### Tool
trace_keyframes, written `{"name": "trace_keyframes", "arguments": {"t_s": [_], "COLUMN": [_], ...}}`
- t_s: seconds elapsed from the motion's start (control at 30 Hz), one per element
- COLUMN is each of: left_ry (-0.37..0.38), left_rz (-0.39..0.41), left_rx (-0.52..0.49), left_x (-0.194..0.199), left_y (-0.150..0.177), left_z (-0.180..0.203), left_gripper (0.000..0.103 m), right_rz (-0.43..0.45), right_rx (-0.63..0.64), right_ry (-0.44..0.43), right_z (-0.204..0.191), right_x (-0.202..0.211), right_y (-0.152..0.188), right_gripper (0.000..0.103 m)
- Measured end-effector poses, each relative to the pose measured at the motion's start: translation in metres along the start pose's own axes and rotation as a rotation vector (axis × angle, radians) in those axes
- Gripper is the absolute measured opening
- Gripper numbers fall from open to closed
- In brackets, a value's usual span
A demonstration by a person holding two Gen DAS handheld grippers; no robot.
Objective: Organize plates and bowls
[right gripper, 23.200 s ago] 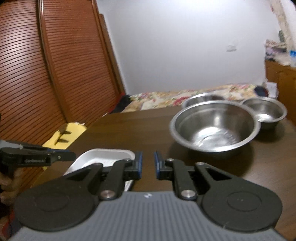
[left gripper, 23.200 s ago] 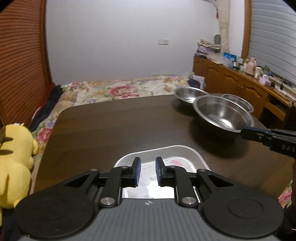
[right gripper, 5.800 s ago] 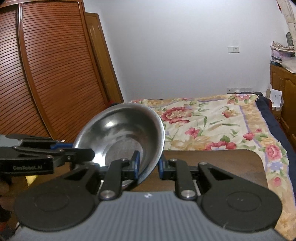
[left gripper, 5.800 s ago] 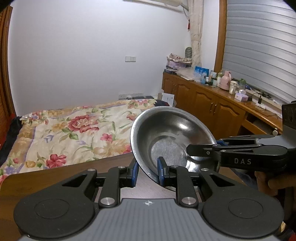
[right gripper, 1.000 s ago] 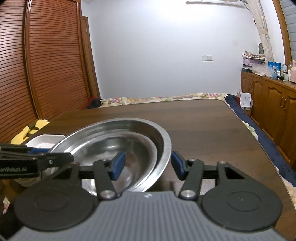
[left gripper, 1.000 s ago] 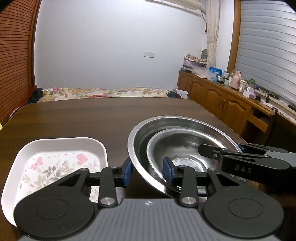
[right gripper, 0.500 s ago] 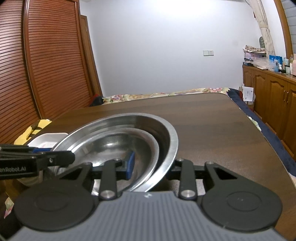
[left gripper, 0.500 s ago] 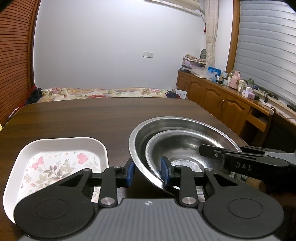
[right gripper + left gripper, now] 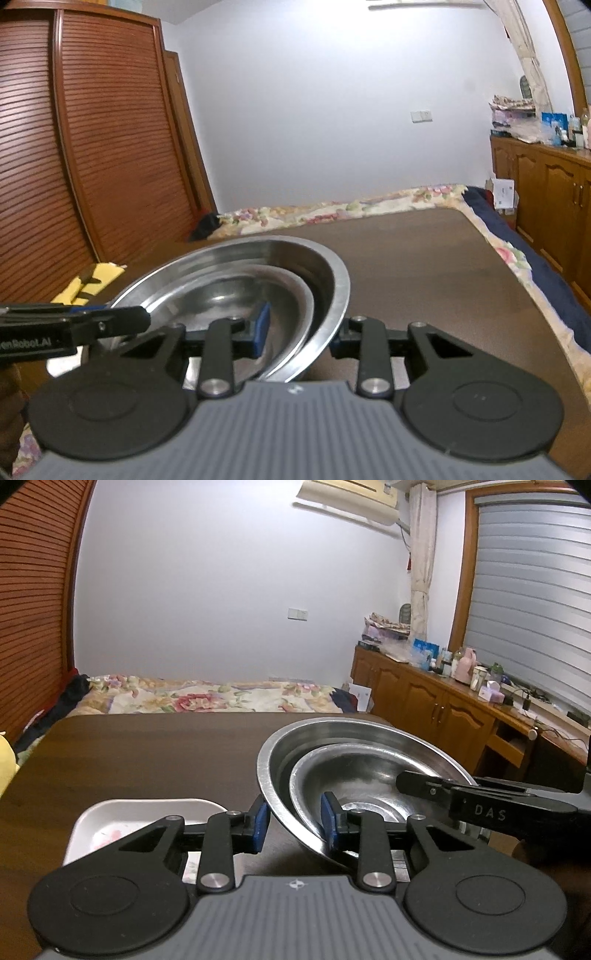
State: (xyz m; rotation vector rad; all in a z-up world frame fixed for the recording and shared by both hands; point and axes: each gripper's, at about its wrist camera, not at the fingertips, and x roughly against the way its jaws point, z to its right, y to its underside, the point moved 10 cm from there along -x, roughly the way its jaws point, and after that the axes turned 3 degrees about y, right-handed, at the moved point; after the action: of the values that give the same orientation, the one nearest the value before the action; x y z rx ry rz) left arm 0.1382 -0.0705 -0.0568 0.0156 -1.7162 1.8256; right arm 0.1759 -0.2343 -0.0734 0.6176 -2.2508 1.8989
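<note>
- Nesting inside the large steel bowl (image 9: 354,738), the smaller steel bowl (image 9: 365,775) sits low against its near wall; the pair is tilted and raised off the worktop (image 9: 147,753), whereas one second ago it rested there level.
- Left gripper (image 9: 293,821): fingers have just been closing and now clamp the stacked rims, one blue pad outside the large bowl, one inside the smaller.
- Right gripper (image 9: 299,328): fingers have likewise just closed from a wider spread onto the opposite rim, one pad inside, one hidden outside.
- White floral tray (image 9: 122,812) lies on the worktop just left of the bowls, partly hidden by the left gripper.
- Worktop: dark brown wood.
- Room: bed with floral cover (image 9: 207,698) beyond the far edge, louvred wooden doors (image 9: 92,166) on one side, cluttered wooden cabinets (image 9: 424,698) on the other.
</note>
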Motion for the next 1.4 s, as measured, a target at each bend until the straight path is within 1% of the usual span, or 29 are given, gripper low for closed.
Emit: {"name": "trace_keyframes", "arguments": {"t_s": [0.27, 0.5, 1.07, 1.4], "left_ry": [-0.027, -0.053, -0.127, -0.165], "left_rz": [0.021, 0.032, 0.015, -0.003], "left_rx": [0.024, 0.04, 0.104, 0.123], "left_x": [0.021, 0.036, 0.054, 0.055], "left_y": [-0.01, -0.014, 0.007, 0.02], "left_z": [-0.021, -0.04, -0.093, -0.113], "left_gripper": [0.032, 0.032, 0.032, 0.032], "right_rz": [0.021, 0.018, -0.038, -0.106], "right_rx": [0.007, 0.048, 0.097, 0.123], "right_ry": [-0.045, -0.072, -0.152, -0.171], "right_z": [-0.02, -0.043, -0.095, -0.114], "right_x": [0.002, -0.001, -0.019, -0.034], "right_y": [-0.014, -0.016, -0.002, 0.013], "right_gripper": [0.034, 0.034, 0.034, 0.034]}}
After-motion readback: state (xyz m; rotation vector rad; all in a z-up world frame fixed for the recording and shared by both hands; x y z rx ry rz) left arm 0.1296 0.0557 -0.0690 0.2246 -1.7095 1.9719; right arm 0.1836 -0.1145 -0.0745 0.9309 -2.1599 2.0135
